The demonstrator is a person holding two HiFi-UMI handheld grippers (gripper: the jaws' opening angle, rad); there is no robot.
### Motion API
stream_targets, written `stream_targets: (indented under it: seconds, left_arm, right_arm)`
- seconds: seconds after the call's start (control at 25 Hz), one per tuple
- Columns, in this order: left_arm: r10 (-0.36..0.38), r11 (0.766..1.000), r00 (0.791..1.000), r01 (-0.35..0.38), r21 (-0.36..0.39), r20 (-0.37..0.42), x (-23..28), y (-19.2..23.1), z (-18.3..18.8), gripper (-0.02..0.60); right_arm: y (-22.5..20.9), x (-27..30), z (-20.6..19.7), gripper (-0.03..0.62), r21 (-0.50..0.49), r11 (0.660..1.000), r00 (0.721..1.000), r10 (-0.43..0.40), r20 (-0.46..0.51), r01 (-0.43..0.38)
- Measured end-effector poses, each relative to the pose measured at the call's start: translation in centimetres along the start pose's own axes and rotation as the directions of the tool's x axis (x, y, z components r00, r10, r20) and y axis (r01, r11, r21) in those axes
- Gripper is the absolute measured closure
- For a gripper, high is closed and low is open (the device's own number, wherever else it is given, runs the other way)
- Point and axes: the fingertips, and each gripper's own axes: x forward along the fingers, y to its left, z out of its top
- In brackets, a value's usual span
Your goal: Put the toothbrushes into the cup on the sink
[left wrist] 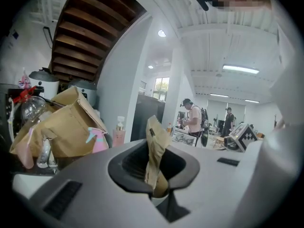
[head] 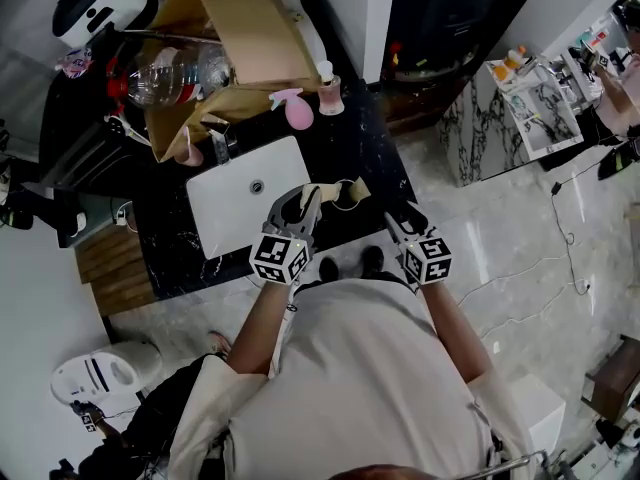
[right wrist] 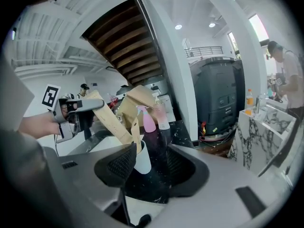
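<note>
My left gripper (head: 308, 201) is shut on a tan paper-wrapped toothbrush (left wrist: 156, 151), which stands between its jaws in the left gripper view. In the right gripper view this long pack (right wrist: 107, 120) slants down from the left gripper (right wrist: 78, 106) to the mouth of a white cup (right wrist: 141, 159). A second tan toothbrush pack (right wrist: 136, 132) stands in that cup. The cup (head: 346, 196) sits on the black counter just right of the white sink (head: 225, 218). My right gripper (head: 398, 221) hangs open a little short of the cup, with nothing between its jaws (right wrist: 152, 167).
Behind the sink stand a brown cardboard box (head: 235, 43), a clear plastic bottle (head: 170, 76), a pink spray bottle (head: 297, 110), a pink pump bottle (head: 330, 96) and the faucet (head: 218, 144). A marble counter (head: 470, 138) stands to the right. People stand in the far background (left wrist: 192, 120).
</note>
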Motion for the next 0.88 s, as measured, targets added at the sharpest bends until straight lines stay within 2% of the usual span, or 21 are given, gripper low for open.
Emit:
stream_targets:
  seconds: [0.48, 0.88]
  left_arm:
    - [0.014, 1.0, 0.995, -0.013, 0.009, -0.097, 3.1, 0.1, -4.6, 0.54]
    - [0.029, 0.998, 0.982, -0.019, 0.055, -0.187, 5.2, -0.2, -8.0, 0.535]
  right_arm:
    - [-1.4, -1.3, -0.4, 0.376, 0.031, 0.998, 0.999, -0.046, 0.003, 0.046]
    - [-2.1, -2.1, -0.7, 0.378, 0.047, 0.997, 0.998, -0.066, 0.0, 0.066]
